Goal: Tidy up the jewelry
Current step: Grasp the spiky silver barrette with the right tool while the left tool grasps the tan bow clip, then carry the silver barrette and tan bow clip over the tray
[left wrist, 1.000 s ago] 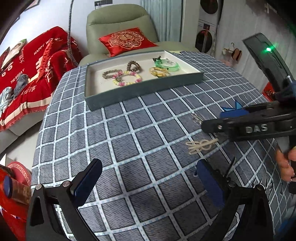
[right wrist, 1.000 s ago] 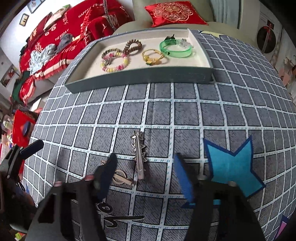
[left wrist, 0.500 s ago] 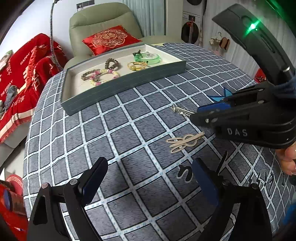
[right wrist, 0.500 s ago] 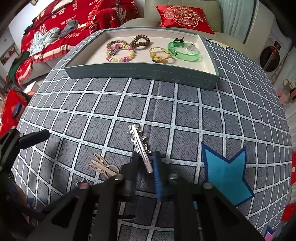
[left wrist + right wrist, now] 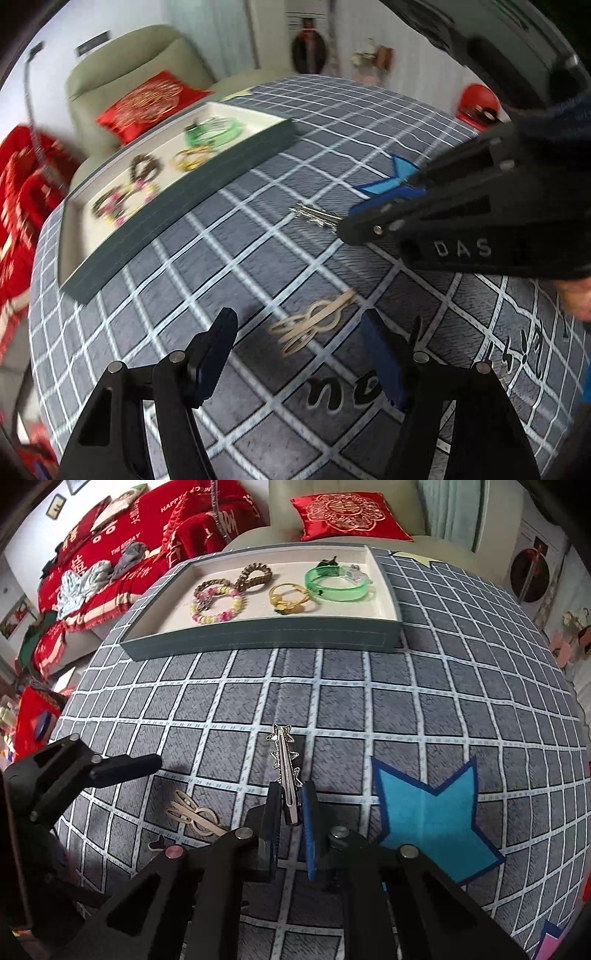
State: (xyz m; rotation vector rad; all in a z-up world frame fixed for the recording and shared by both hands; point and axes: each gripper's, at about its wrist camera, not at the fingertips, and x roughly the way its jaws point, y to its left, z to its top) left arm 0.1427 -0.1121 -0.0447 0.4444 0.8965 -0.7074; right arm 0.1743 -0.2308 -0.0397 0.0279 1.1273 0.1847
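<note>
Our right gripper's point(image 5: 291, 814) fingers are pinching the silver star hair clip point(image 5: 285, 770) above the checked counter point(image 5: 236, 709); our left gripper's point(image 5: 301, 345) fingers, spread, have just been narrowing around the beige clip point(image 5: 314, 323), not touching it, well short of the jewelry tray point(image 5: 266, 640).

Your left view smears the shallow grey-green jewelry tray point(image 5: 177, 206) at ten o'clock; your right tool point(image 5: 373, 218) hides the silver star-studded hair clip's point(image 5: 314, 216) end.
</note>
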